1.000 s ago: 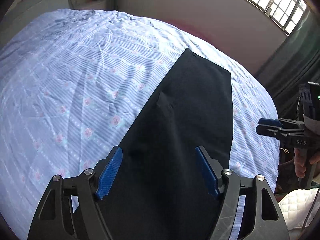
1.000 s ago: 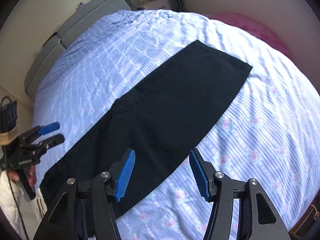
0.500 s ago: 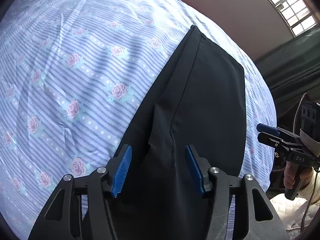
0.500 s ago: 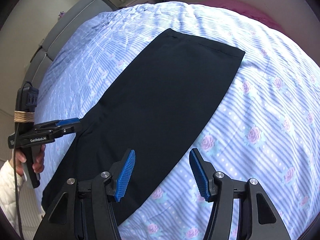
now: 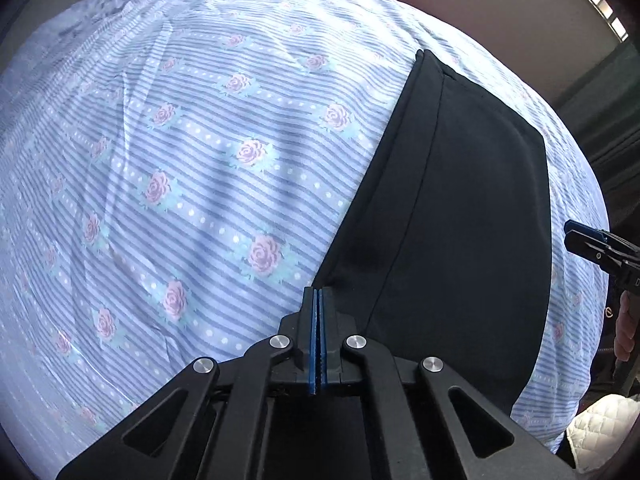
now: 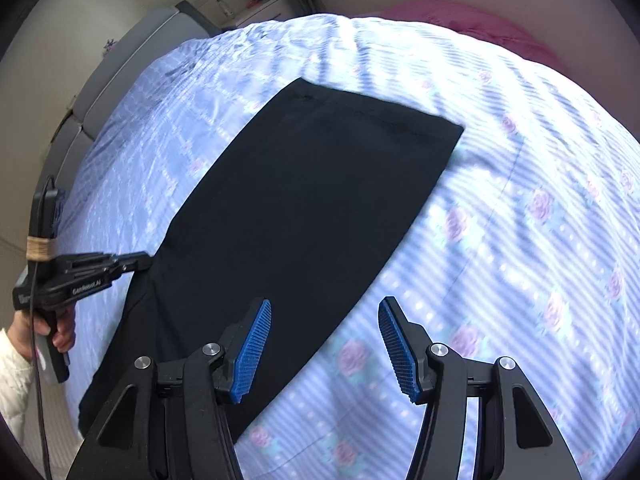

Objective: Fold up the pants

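In the left wrist view, a bed sheet striped in blue and white with pink roses fills the left and middle of the frame. At bottom centre the left gripper has its blue pads pressed together; its tips sit right at the left edge of the black pants, where the cloth puckers toward them, so it looks clamped on that edge, though the pinched fabric itself is hard to make out. The pants run from the bottom centre up to the upper right, with a seam line along their length. At the right edge, the right gripper pokes in beside the far side of the pants.

In the right wrist view, the left gripper shows at the middle left, held by a hand, its tips touching the pants' left edge. The pants lie flat across the centre, one end squared off at the upper right of the garment. At the bottom, the right gripper has its blue pads spread wide apart, the left pad over the black cloth, the right over the sheet. A pink pillow sits at the upper right.
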`<control>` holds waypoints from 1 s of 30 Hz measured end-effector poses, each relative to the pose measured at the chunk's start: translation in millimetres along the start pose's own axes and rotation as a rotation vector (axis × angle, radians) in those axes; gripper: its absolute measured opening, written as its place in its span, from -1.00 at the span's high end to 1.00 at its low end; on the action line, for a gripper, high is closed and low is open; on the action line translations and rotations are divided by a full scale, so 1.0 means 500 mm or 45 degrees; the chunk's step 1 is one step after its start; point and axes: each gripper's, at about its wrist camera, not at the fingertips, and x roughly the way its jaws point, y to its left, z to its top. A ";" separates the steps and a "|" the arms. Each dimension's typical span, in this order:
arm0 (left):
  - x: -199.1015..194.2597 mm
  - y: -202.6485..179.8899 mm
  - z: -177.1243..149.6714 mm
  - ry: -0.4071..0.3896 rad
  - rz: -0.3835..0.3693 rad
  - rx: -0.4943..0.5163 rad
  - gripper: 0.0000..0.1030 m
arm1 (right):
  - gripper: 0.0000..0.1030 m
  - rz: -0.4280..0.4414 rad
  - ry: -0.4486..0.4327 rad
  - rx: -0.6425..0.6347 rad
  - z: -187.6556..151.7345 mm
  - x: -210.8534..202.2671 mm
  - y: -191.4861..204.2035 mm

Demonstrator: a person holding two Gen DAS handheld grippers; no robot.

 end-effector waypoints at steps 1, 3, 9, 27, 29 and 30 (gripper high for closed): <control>-0.002 0.002 0.006 -0.027 0.037 -0.002 0.97 | -0.13 -0.007 -0.010 0.009 0.007 0.001 -0.007; -0.021 0.020 0.024 -0.081 0.006 -0.070 0.97 | -0.13 -0.028 -0.030 0.022 0.024 0.003 -0.021; -0.107 0.010 0.016 -0.081 -0.137 0.062 0.07 | -0.13 0.003 -0.045 0.030 0.046 -0.009 -0.018; -0.090 0.150 -0.326 0.297 -0.211 -0.030 0.04 | -0.13 0.183 0.165 -0.209 -0.107 0.021 0.213; -0.089 0.162 -0.347 0.314 -0.189 -0.038 0.04 | -0.13 0.197 0.189 -0.249 -0.127 0.027 0.239; -0.088 0.169 -0.356 0.324 -0.183 -0.047 0.04 | -0.13 0.203 0.202 -0.270 -0.137 0.030 0.252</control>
